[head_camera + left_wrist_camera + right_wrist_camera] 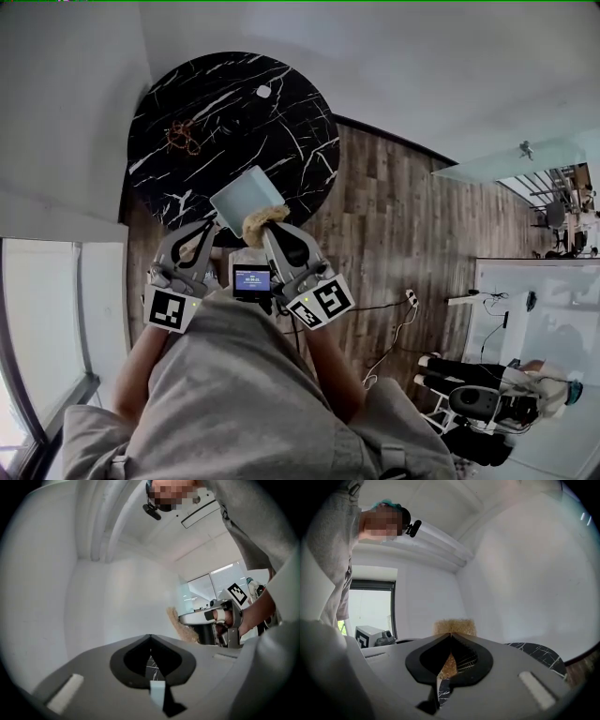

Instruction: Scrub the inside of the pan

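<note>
**Tabletop**: round, black marble. The pan is held over its near edge, and I judge it lifted off the surface. If it slips, it drops onto the tabletop or the floor.

**Pan**: pale, square, tilted. My left tool is clenched on one thin rim corner. With such a small hold, scrubbing pressure could twist the pan or lever it out.

**Scrubber**: tan, fibrous, clamped in my right tool, beside the pan's near rim. It could pull free under drag, and the hard jaws could then scrape the pan.

**Hard to make out:**
- The left tool's view shows the pan only as a pale sliver.
- The state of the pan's inside is unclear.
- I cannot tell whether the scrubber touches the pan.
- The brown tangle and white speck are unidentifiable.
</note>
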`<state>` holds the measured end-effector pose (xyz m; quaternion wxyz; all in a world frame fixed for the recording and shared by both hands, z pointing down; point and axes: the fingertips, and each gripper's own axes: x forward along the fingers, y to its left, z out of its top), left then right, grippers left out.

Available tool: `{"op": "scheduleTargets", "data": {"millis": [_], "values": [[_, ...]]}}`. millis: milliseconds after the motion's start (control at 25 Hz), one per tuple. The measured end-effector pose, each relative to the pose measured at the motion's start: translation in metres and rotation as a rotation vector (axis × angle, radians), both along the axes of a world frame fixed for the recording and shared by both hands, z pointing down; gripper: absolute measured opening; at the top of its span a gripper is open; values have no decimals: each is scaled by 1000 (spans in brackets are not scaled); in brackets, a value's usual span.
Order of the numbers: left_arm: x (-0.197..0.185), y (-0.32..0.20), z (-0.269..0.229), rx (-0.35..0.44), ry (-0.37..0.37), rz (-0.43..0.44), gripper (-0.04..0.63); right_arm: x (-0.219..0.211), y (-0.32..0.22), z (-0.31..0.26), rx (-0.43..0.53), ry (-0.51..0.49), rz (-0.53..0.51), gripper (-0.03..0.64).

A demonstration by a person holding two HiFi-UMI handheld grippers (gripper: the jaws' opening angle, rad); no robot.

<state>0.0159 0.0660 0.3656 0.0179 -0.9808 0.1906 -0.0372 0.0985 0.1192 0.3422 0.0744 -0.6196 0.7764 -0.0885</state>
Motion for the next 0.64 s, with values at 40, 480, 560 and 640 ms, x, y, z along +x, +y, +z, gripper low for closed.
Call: {"op": "scheduleTargets", "data": {"millis": [40, 480, 560, 640], "values": [[0, 0, 1, -5, -3, -3, 0, 0, 0, 0, -1, -2, -3, 20], [7, 4, 3, -14, -9, 14, 0, 3, -1, 2, -6, -1, -6, 20], [9, 8, 0, -18, -4, 29, 0, 6, 0, 0, -8, 1, -1, 20], [12, 11, -3, -23, -1, 43, 0, 9, 0, -1, -10, 3, 4, 20]]}}
